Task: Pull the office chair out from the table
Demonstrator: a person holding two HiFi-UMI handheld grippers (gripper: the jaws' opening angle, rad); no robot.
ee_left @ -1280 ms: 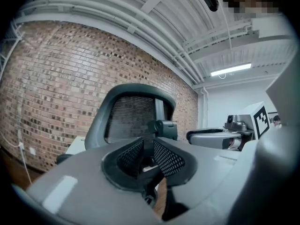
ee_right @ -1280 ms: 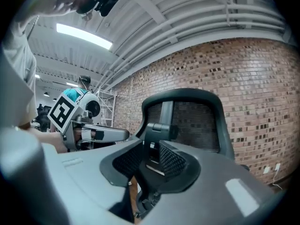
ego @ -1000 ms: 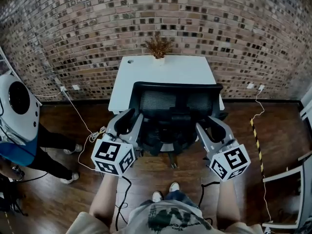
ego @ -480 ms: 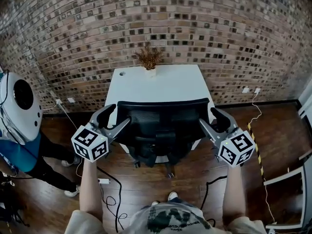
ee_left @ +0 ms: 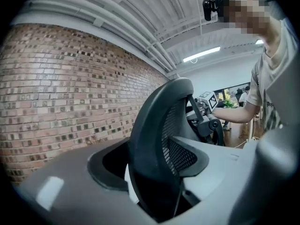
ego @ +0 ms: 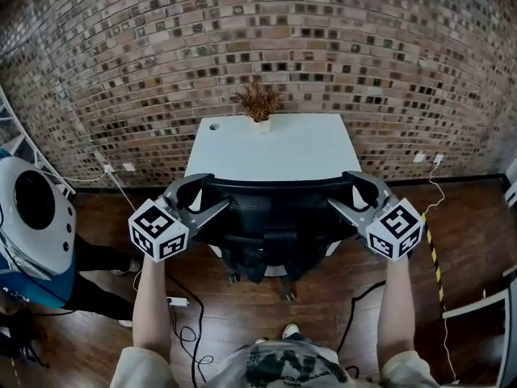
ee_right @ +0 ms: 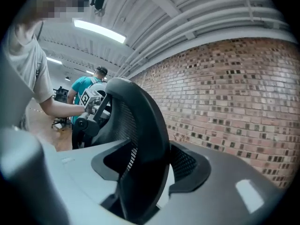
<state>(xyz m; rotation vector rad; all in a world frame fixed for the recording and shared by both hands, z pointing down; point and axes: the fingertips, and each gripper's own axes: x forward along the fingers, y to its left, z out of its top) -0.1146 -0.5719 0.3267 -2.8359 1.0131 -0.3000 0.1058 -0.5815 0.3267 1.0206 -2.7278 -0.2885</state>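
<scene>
At frame centre in head view, office chair [ego: 275, 208] stands w/ its backrest just at the near edge of the white table [ego: 279, 148]. Left gripper [ego: 206, 194] at the backrest's left edge: jaws wide, closing, rim between them, pads not pressing. Right gripper [ego: 349, 191] at the right edge: jaws wide, opening, rim between them, no grip. Dried plant [ego: 258, 102] at top of table, by brick wall [ego: 323, 47].
</scene>
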